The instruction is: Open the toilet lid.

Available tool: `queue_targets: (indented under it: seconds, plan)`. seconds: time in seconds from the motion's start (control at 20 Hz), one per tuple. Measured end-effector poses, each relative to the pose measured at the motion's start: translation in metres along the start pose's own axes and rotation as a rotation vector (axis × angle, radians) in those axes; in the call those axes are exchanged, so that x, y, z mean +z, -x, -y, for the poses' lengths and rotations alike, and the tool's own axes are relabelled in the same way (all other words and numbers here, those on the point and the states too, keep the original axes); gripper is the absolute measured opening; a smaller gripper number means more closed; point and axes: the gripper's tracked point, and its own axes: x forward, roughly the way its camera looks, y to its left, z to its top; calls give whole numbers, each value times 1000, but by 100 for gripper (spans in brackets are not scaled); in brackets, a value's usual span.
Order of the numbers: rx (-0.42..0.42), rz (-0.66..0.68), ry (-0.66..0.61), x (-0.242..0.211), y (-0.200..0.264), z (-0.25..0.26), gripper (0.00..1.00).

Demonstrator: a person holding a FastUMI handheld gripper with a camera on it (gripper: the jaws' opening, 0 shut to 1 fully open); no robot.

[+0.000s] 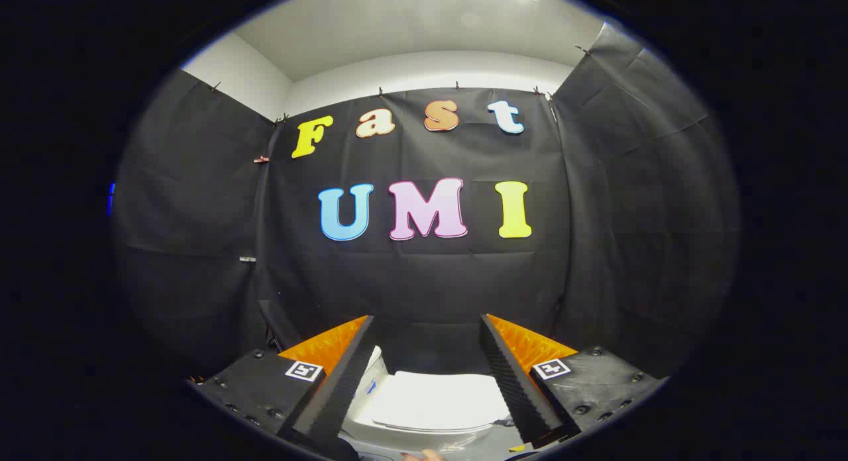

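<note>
Black booth, toilet lid between open hand-held gripper

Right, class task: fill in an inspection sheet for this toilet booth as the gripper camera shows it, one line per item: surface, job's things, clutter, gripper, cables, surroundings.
Surface: floor hidden; nothing seen.
Job's things: white toilet sits low, seen between and beyond the jaws; the toilet lid lies flat, closed.
Clutter: nothing seen; a small blue mark on the toilet's side is too small to identify.
Gripper: gripper open, jaws spread wide, holding nothing, clear of the lid.
Cables: nothing certain; thin dark lines near the cloth's lower part beside one finger are too unclear to tell.
Surroundings: black cloth wall on three sides, clipped along its top; white wall and ceiling above.
</note>
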Motion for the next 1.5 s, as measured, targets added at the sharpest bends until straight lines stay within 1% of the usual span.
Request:
queue_targets:
  seconds: [0.5,1.0,1.25,1.5]
  plan:
    - [-5,10,14,7,7,-2,99]
    - [-17,22,4,14,17,9,99]
    - [-41,26,1,17,20,21,99]
    - [-91,24,-29,15,21,47,99]
